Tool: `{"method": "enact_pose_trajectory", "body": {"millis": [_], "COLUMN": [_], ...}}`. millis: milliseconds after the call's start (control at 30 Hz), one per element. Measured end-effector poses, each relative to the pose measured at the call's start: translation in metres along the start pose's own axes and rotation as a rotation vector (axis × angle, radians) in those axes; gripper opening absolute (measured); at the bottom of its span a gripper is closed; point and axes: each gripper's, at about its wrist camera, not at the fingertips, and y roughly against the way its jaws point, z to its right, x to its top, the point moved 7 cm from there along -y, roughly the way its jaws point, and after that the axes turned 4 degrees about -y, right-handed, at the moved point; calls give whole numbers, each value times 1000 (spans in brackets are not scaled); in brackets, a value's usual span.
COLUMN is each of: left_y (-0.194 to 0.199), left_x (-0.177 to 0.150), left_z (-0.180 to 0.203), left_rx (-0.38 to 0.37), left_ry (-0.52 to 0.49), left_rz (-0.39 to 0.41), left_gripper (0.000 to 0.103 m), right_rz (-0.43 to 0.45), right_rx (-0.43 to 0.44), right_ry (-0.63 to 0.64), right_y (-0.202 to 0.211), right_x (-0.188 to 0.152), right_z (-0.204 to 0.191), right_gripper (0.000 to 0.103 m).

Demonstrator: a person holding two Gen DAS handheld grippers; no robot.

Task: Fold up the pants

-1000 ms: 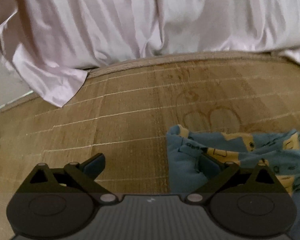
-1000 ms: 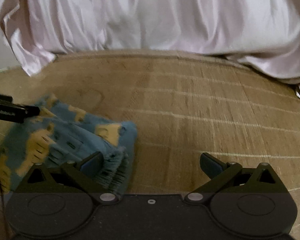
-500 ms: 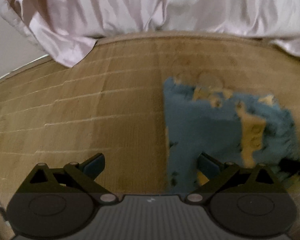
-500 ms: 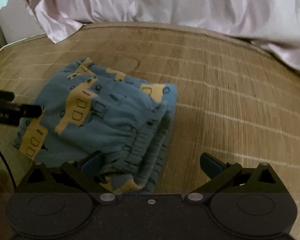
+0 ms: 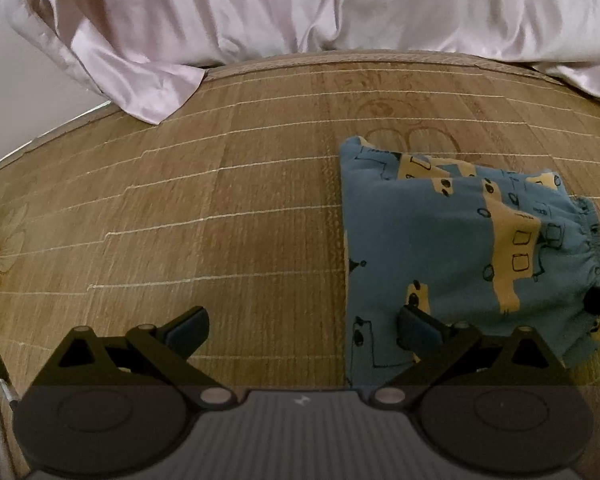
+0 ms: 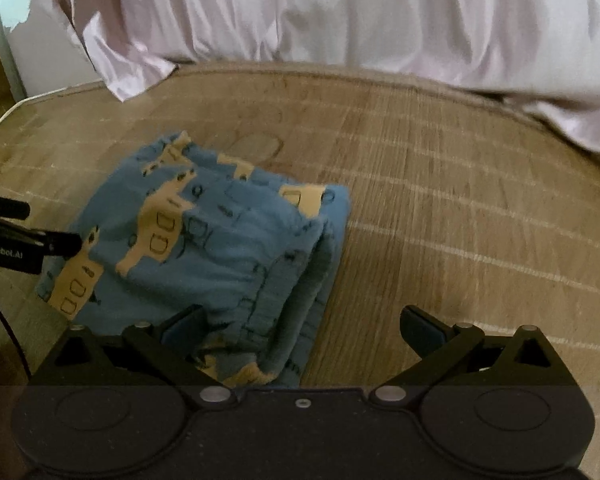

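Observation:
Blue pants with yellow vehicle prints [image 5: 452, 240] lie folded into a compact stack on the woven bamboo mat [image 5: 220, 208]. In the left wrist view they sit at the right, with the elastic waistband toward the far right. My left gripper [image 5: 302, 326] is open, its right finger over the stack's near left corner, nothing between the fingers. In the right wrist view the pants [image 6: 220, 248] lie at the left, layered edges facing right. My right gripper [image 6: 302, 326] is open and empty, its left finger above the stack's near edge. The left gripper's tip [image 6: 56, 242] shows at the pants' left side.
A pale pink satin sheet [image 5: 300, 8] is bunched along the far edge of the mat, with one corner hanging onto it at the left [image 5: 148, 92]. The mat's left edge [image 6: 40, 98] borders a light wall. Bare mat spreads to the right of the pants [image 6: 480, 220].
Both grippers have pulled up and back from the pants, so the whole folded stack now shows in each view. Both stay open; the pants lie still.

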Motion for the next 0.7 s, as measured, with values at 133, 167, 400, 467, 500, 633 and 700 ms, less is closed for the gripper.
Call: {"method": "enact_pose_trajectory", "body": {"millis": [133,167,400,467,500,633,700], "left_y": [6,7,36,36,35,16,5], "left_x": [2,3,17,18,18,6,-5], "left_z": [-1,-1,6,10,13,28,37], "left_rx": [21,31,-39,-29,-26,8,47], "left_ry": [-1,4,23,-27,-46,-109,-188], "left_rz": [19,34,279,294,295,206,148], "left_gripper": [102,102,103,103,103,103,102], "right_rz": [111,158,255,255,261,253,223], "right_rx": [1,20,201,143,121,49,-56], "right_ry": [-6,-13,-8,21,31,102,172], "right_y": [9,13,7,-1,-5,-32,-48], "right_x": [13,17,36,39,40,50,48], "right_z": [-1,-3,-16,-12,-10,-6,-5], "right_gripper": [102,102,102,102,102,102,102]}}
